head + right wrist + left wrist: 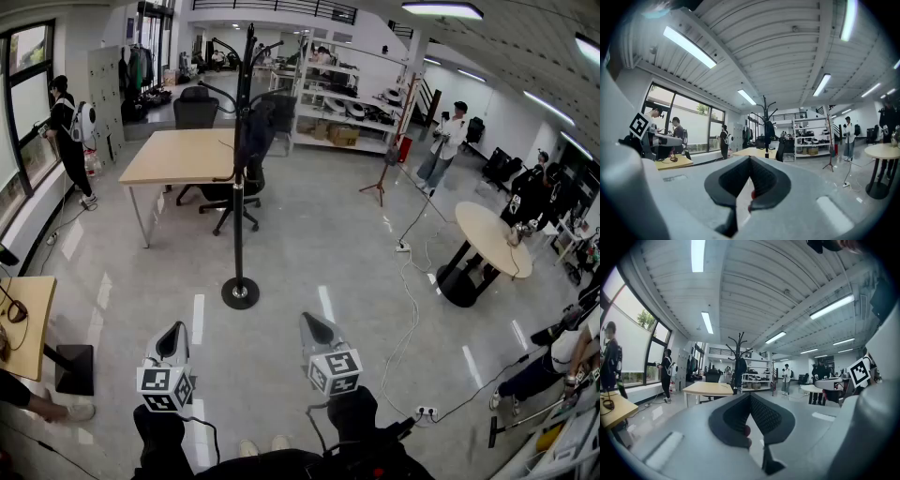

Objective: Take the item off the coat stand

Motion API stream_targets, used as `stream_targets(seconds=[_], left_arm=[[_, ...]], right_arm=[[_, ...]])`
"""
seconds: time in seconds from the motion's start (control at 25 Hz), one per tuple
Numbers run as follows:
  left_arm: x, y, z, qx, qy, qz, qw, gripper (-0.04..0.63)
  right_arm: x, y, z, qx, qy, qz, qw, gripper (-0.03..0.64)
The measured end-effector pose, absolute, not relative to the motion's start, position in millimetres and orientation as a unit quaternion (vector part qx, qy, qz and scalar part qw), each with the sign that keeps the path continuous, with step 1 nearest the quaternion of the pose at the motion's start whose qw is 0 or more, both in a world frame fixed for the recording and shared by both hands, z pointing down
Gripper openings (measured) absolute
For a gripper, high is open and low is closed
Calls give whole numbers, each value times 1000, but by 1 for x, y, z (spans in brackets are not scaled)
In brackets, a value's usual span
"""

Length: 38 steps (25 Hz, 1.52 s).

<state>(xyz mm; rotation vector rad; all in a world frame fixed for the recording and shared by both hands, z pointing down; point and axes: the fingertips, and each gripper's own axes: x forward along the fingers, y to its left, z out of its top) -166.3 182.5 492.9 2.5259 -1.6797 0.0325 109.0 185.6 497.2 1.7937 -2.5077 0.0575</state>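
**Garment dead ahead, both grippers well short of it**

Fingers come first, at the bottom of the head view. The left gripper (173, 330) and the right gripper (311, 323) are held level side by side, noses pointing up the frame. Each gripper's own view shows its dark ribbed fingers (765, 416) (764, 180) closed tip to tip, with nothing between them.

Bare pale floor (281, 253) lies beyond the tips. On it sits the round black foot of the coat stand (240, 292), above the gap between the two grippers and about midway between them. The pole rises straight up the centre of the frame to a crown of curved hooks.

The task's thing is a dark garment (255, 131) hung high on that pole, in the upper middle of the head view, well apart from both grippers. It hangs limp and narrow, its long axis running down the pole, and most of its bulk is on the pole's right side as seen here. It looks black or navy. Which hook carries it is too small to tell.

In the left gripper view the garment (739, 367) stands slightly left of centre. In the right gripper view it (769, 129) stands slightly right. Neither hand looks clearly nearer, though the rightward drape may favour the right one.

Behind the stand are a light wooden bench (183, 155) and an office chair (234, 192).
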Motion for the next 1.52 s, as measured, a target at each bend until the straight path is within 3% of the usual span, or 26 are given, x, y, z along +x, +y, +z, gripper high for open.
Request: stream_targets(seconds=[1.16, 1.52], left_arm=[[-193, 178, 508, 843, -533, 17, 62, 3], [-191, 138, 510, 837, -544, 12, 63, 3]], right_arm=[[80, 186, 501, 602, -798, 27, 21, 2], [80, 140, 508, 592, -805, 33, 24, 2]])
